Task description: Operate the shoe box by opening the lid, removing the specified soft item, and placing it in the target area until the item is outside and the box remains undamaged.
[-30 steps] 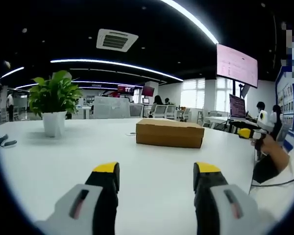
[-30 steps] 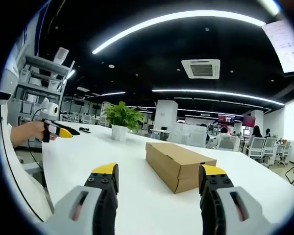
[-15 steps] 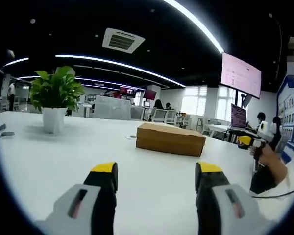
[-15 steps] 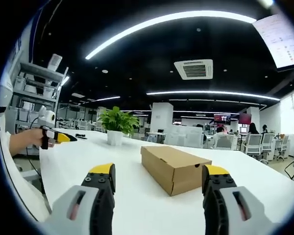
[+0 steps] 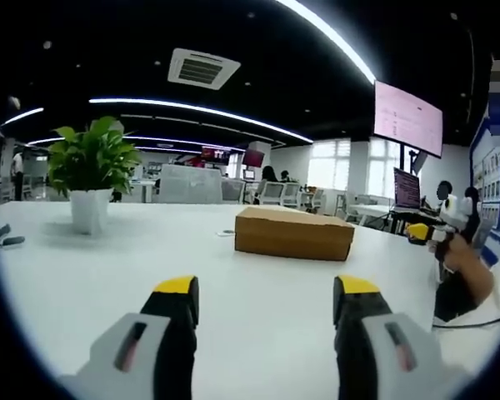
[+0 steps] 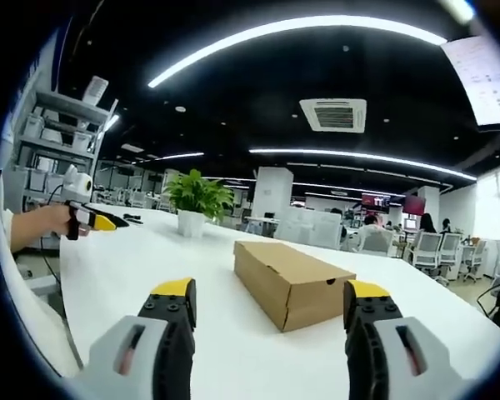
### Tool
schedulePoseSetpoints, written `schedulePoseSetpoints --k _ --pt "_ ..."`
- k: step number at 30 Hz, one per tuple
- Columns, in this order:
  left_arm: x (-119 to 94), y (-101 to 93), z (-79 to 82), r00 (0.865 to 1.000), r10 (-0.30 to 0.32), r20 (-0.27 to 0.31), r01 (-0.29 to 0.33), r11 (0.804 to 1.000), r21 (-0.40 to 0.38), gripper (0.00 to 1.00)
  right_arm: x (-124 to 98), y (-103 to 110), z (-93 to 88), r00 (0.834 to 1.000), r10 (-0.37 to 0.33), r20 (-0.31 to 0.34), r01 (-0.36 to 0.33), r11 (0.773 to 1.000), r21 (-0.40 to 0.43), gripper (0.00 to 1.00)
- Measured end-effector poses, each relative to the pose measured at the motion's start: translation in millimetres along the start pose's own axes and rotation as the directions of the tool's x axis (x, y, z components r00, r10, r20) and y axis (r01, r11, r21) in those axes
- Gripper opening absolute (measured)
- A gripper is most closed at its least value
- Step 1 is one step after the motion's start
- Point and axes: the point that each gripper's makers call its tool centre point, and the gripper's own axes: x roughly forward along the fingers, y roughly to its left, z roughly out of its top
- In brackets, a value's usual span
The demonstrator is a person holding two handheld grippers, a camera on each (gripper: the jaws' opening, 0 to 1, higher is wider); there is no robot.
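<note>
Now, the shoe box sits shut at mid-frame on the white table, beyond both grippers. Your left gripper and right gripper are spread and empty — approach the lid's long edge low and lift gently.

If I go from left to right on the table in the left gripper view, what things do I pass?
Small dark object at the table edge → potted plant → closed cardboard shoe box → right hand-held gripper held in a person's hand.
</note>
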Motion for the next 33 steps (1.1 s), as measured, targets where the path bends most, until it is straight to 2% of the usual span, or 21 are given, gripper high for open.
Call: schedulePoseSetpoints --k 9,13,23,29,33 --pt "7 -3.8 -0.2 0.999 -0.032 -0.011 0.032 0.998 0.05 0.7 1 -2 3.9 1.0 -0.01 0.007 0.01 1.0 -0.004 0.74" --pt "9 -6.1 -1.5 0.999 -0.044 -0.012 0.044 0.998 0.041 0.71 3 1 1.1 1.0 0.011 -0.013 -0.011 0.999 -0.034 0.74" --pt "18 -8.1 -3.1 0.998 -0.064 -0.027 0.066 0.996 0.06 0.72 6 -1 7.7 1.0 0.01 0.009 -0.01 1.0 -0.025 0.76" --pt "28 -8.4 -3.2 0.995 -0.089 -0.043 0.09 0.995 0.033 0.71 8 3 5.7 0.999 0.047 -0.016 -0.047 0.998 -0.045 0.76" --pt "34 -8.5 -1.8 0.993 -0.101 -0.053 0.104 0.993 0.054 0.71 7 2 8.0 0.998 0.066 -0.016 -0.067 0.996 -0.053 0.77"
